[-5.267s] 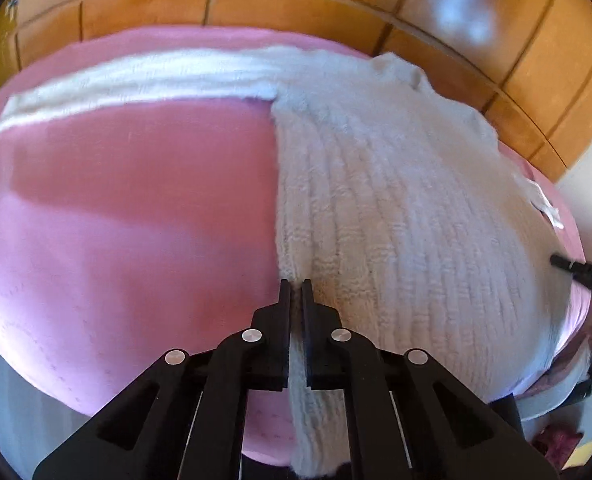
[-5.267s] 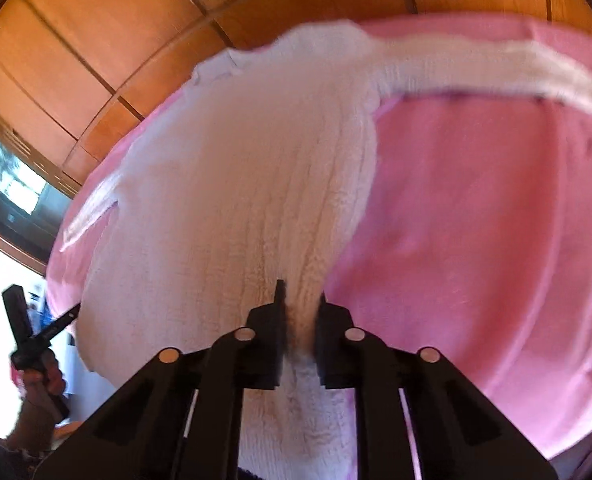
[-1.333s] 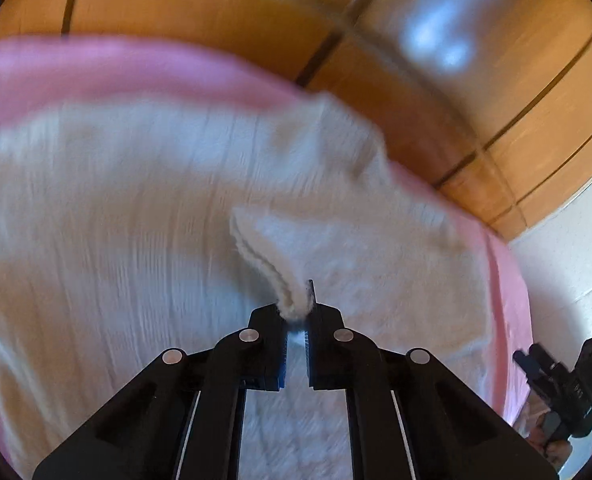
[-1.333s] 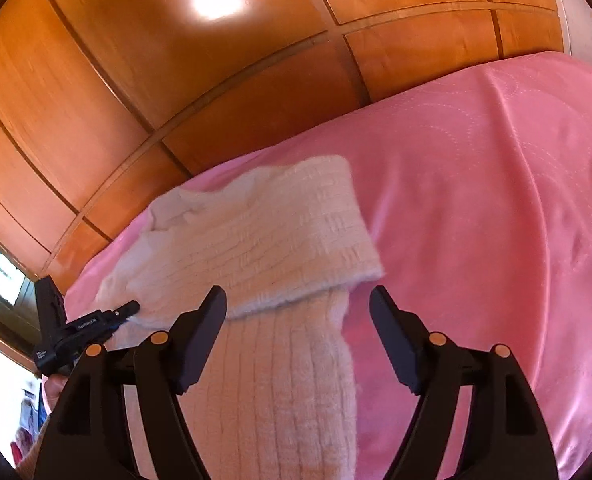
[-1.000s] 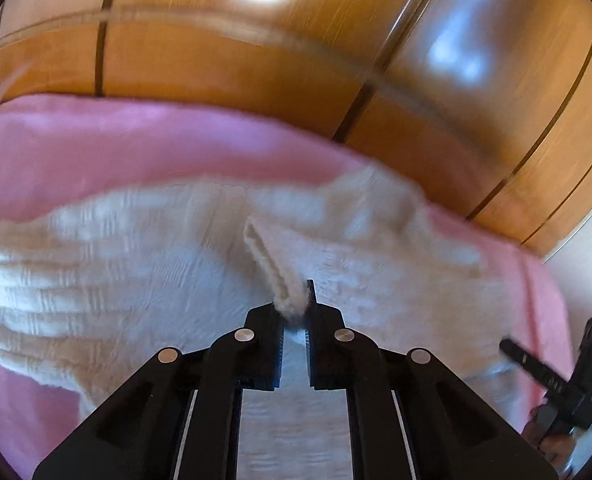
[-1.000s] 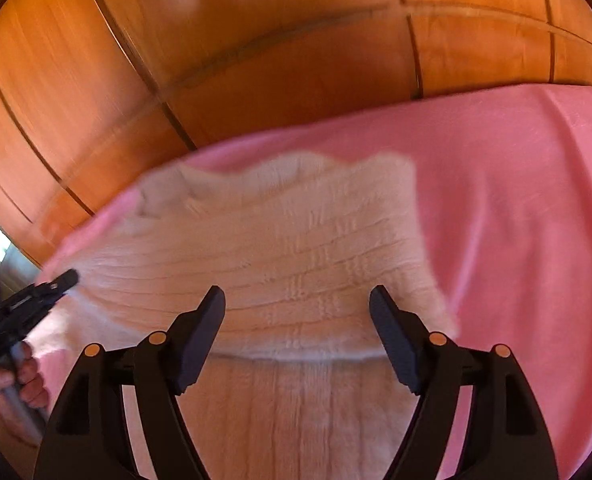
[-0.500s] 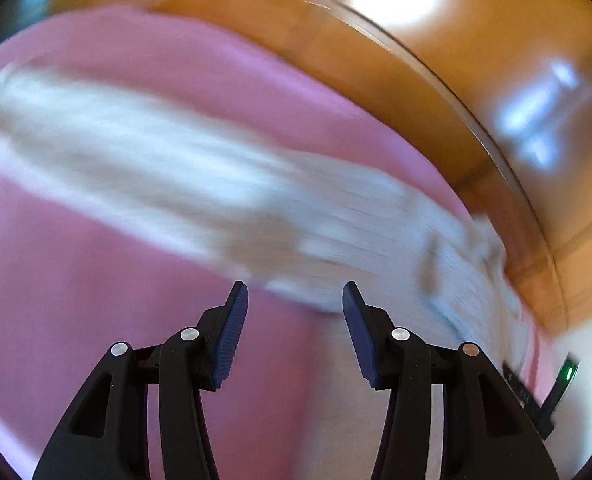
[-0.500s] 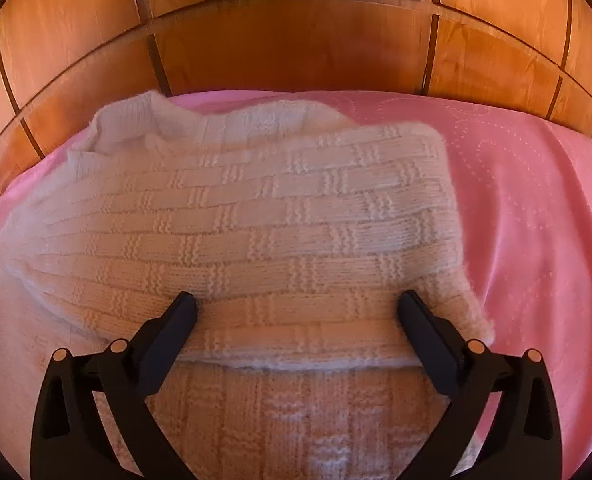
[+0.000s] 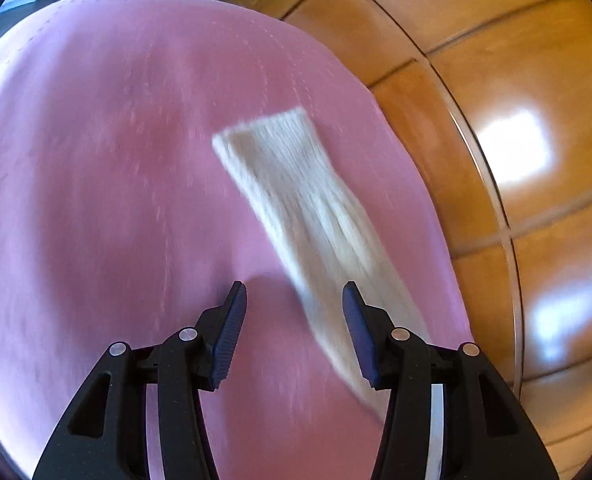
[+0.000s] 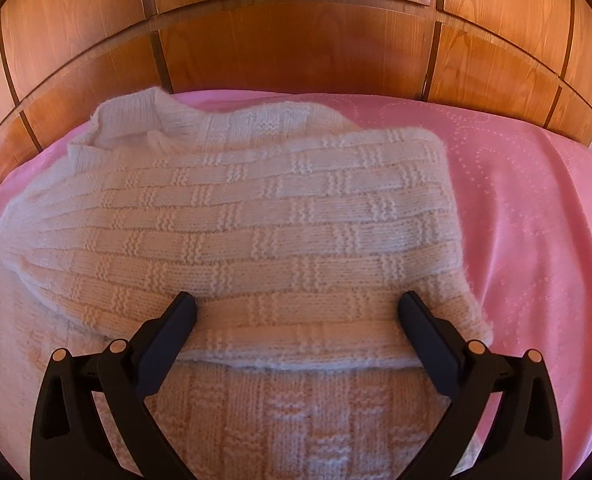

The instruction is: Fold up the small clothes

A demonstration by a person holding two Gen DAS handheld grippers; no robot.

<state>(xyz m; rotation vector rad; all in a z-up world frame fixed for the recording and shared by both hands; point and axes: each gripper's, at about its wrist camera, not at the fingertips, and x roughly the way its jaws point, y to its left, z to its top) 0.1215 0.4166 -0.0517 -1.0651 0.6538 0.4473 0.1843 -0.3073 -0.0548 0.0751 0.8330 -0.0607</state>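
Left view only: a blurred cream sleeve [image 9: 296, 200] is seen stretched flat across the pink bedspread [image 9: 96, 160].
Right view only: the sweater [image 10: 256, 220], basket-weave knit, is shown folded over itself.
Left gripper [image 9: 294, 300]: half spread, nothing pinched.
Right gripper [image 10: 296, 308]: spread wide, jaws lately opening, over the fold, nothing gripped.
Backdrop: glossy wood panels [image 10: 296, 40].

The bed [image 9: 96, 200] is viewed steeply downward from close above by the left wrist camera, over its own fingers [image 9: 232, 328], toward the edge along the wood panelling [image 9: 535, 80]. The same panelling [image 10: 296, 52] is faced squarely by the right wrist camera, set low and near. The pink cover, white knit [image 10: 256, 216] and panelling are shared.
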